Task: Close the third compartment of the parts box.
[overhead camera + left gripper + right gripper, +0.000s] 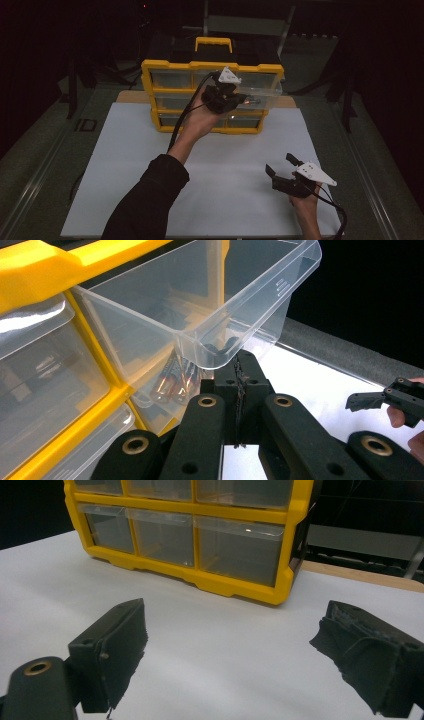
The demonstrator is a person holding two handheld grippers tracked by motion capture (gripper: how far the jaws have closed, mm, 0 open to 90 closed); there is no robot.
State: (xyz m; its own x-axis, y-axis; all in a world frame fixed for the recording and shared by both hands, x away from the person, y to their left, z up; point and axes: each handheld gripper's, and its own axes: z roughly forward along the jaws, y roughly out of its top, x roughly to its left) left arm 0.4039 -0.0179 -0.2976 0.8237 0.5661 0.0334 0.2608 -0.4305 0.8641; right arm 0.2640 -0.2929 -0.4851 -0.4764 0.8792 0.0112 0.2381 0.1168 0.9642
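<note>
A yellow organizer (165,65) with clear drawers and a black top stands at the far middle of the white sheet (125,165). One clear drawer (265,92) in its right column is pulled out toward me. My left gripper (239,99) reaches in at that drawer's front. In the left gripper view the clear drawer (240,300) looks empty, and my left gripper (240,364) is shut on the lip at its lower front edge. My right gripper (280,164) rests open near the sheet's front right, nothing between its fingers. In its own view the right gripper (230,635) faces the organizer (240,587).
The drawer below the pulled one holds a few small coppery cylinders (172,382). A yellow carry handle (213,42) sits on the organizer's top. Dark floor and stands surround the table. The other gripper (372,400) shows far off in the left gripper view.
</note>
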